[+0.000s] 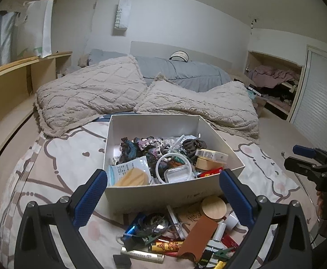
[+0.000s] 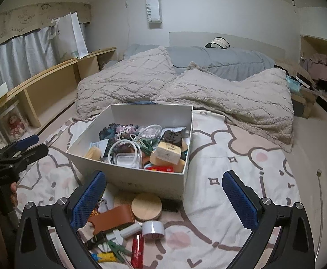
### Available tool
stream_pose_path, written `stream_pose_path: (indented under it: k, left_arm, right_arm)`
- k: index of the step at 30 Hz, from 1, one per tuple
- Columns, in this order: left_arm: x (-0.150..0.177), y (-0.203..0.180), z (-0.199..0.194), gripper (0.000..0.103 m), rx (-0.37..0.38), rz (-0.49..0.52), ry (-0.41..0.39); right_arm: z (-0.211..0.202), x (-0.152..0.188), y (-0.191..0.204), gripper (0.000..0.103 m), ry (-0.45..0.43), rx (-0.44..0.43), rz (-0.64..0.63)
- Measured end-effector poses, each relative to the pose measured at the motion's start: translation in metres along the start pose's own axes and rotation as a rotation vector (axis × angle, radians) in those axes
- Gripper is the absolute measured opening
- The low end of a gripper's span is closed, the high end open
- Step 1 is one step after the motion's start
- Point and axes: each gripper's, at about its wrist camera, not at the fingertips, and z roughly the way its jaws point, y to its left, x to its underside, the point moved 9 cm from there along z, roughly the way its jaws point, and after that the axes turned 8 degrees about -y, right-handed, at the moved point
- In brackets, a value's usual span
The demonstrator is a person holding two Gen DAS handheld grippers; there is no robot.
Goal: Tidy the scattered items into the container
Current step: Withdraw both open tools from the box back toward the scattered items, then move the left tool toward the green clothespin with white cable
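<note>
A white box (image 1: pixel 163 192) (image 2: pixel 154 179) half full of small items stands on the patterned bedsheet. Scattered items lie in front of it: a round wooden lid (image 1: pixel 214 207) (image 2: pixel 146 206), a brown leather case (image 1: pixel 198 235) (image 2: pixel 111 218), a roll of tape (image 2: pixel 153 229), a red tube (image 2: pixel 137 250), a gold tube (image 1: pixel 142 254) and a blue metallic piece (image 1: pixel 133 226). My left gripper (image 1: pixel 163 192) hangs open above the pile, nothing between its fingers. My right gripper (image 2: pixel 164 192) is open too, over the box's near corner and the lid.
Two fluffy beige pillows (image 1: pixel 91 94) (image 2: pixel 230 98) lie behind the box, then a grey duvet (image 1: pixel 185 74). Wooden shelving (image 1: pixel 17 78) runs along the left. A cable (image 2: pixel 319 201) lies on the sheet at right. Each gripper shows at the edge of the other's view.
</note>
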Motion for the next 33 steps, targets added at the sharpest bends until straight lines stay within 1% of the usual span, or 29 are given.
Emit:
stream_pose_path:
  k: [8,11,15,20,24,31,33]
  left_arm:
    - [0.014,0.009,-0.016,0.101,-0.003,-0.041,-0.020]
    - [0.026,0.016,-0.019,0.101,-0.014,-0.062,-0.003]
    - [0.044,0.024,-0.023,0.101,-0.028,-0.066,0.021]
    - [0.075,0.035,-0.026,0.101,-0.060,-0.065,0.071]
    - [0.093,0.040,-0.026,0.101,-0.076,-0.072,0.113]
    - [0.125,0.040,-0.021,0.101,-0.104,-0.047,0.199]
    - [0.132,0.038,-0.020,0.101,-0.110,-0.039,0.226]
  right_arm:
    - [-0.007,0.020,-0.003,0.103,0.010,0.003,-0.008]
    - [-0.007,0.033,-0.006,0.103,0.030,-0.003,-0.008]
    - [-0.006,0.049,-0.006,0.103,0.067,-0.003,-0.032]
    - [-0.003,0.072,-0.003,0.103,0.104,-0.014,-0.040]
    - [0.000,0.092,0.000,0.103,0.145,-0.022,-0.047]
    - [0.005,0.125,0.006,0.103,0.209,-0.043,-0.076]
    - [0.008,0.136,0.011,0.103,0.244,-0.065,-0.097]
